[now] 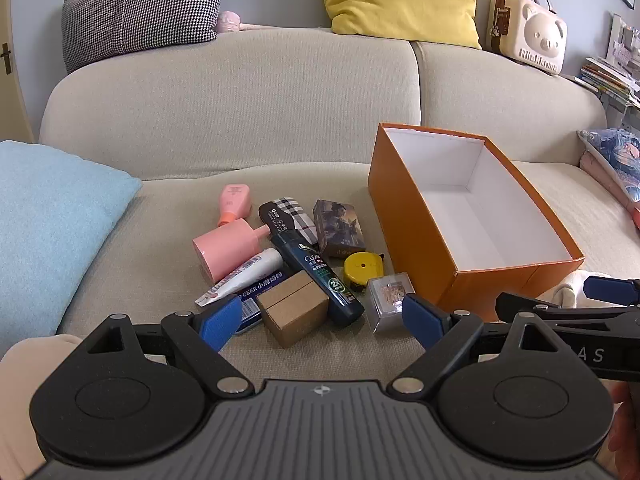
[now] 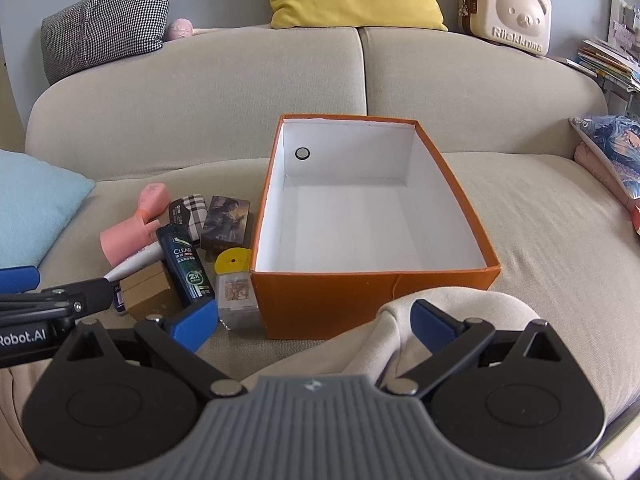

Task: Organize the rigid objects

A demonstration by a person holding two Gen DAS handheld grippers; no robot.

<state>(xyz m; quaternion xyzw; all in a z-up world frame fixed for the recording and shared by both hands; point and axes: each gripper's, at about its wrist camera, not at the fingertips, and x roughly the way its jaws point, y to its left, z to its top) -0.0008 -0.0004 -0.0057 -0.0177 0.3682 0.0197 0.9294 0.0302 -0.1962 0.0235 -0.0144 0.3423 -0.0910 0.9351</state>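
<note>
Nearest the lens, the left tool (image 1: 322,322) hangs with its blue pads spread wide and nothing between them, tilted down over the sofa seat (image 1: 160,240). Just beyond its tips lies a heap of small things: a brown cardboard box (image 1: 294,308) straight ahead, a dark shampoo bottle (image 1: 320,272) leaning past it, a clear plastic cube (image 1: 390,296) by the right pad, a yellow tape measure (image 1: 362,270) behind that, a white tube (image 1: 244,276) and a pink cylinder (image 1: 228,252) off toward the left pad. Farther ahead and to its right stands the open orange box (image 1: 416,224), its white inside bare. The right tool (image 2: 314,324) is likewise spread and holds nothing; cream cloth (image 2: 400,320) bunches between its pads, and the orange box (image 2: 360,292) sits directly ahead.
</note>
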